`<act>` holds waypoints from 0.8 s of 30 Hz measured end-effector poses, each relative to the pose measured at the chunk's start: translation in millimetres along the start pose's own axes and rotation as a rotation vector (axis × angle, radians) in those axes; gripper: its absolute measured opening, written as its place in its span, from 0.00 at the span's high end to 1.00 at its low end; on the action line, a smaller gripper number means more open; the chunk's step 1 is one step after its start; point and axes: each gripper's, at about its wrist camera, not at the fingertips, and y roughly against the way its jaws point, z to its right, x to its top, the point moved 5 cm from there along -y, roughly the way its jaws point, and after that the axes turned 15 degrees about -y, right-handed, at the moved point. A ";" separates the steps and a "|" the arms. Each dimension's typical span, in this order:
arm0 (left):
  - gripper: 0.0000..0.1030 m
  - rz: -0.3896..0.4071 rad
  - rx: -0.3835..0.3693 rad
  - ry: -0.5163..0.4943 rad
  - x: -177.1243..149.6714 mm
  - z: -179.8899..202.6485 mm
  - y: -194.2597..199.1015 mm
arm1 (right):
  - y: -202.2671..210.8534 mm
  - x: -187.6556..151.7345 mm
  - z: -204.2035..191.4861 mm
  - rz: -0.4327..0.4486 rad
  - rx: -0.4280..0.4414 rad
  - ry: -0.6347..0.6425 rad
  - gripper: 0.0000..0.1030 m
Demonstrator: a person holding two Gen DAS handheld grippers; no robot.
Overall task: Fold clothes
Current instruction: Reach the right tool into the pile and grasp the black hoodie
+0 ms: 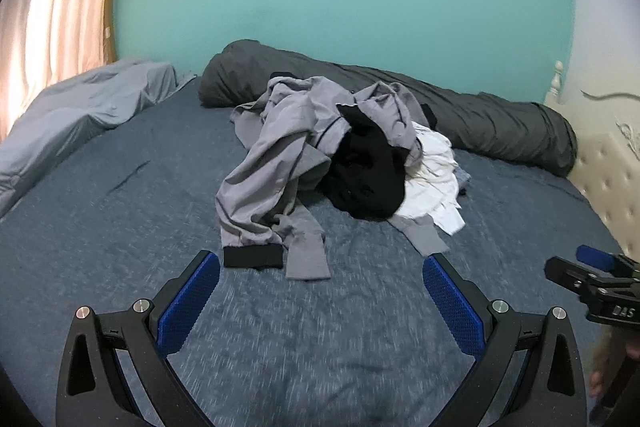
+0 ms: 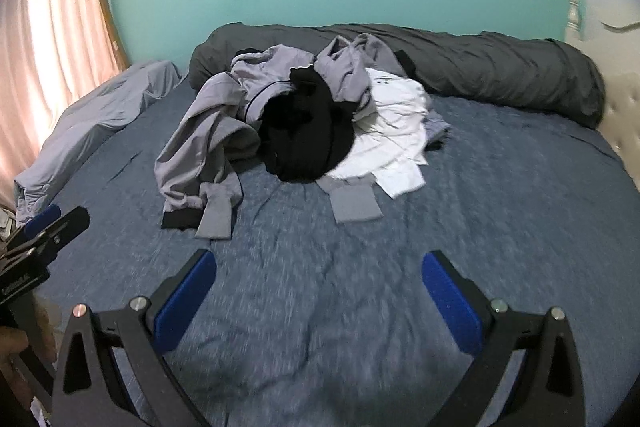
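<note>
Both grippers hover over the blue bed sheet (image 1: 120, 211), short of the clothes. Left gripper (image 1: 321, 279): fingers spread wide, nothing between them. Clothes pile (image 1: 320, 155) sits mid-bed: grey garment (image 1: 264, 179) on its left, black garment (image 1: 364, 175) in the centre, white garment (image 1: 436, 183) on its right, dark rolled duvet (image 1: 500, 119) behind. Right gripper (image 2: 319, 277): fingers equally wide apart, empty.

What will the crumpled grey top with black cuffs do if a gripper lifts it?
The crumpled grey top with black cuffs would probably flop and dangle, since it lies in soft folds. It may drag the black garment lying over it. It looks light: thin cloth, sleeves lying flat.
</note>
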 end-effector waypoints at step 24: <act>0.00 -0.073 -0.031 0.163 -37.8 -57.7 -134.7 | -256.0 43.3 -20.4 -0.196 -0.002 -0.030 0.04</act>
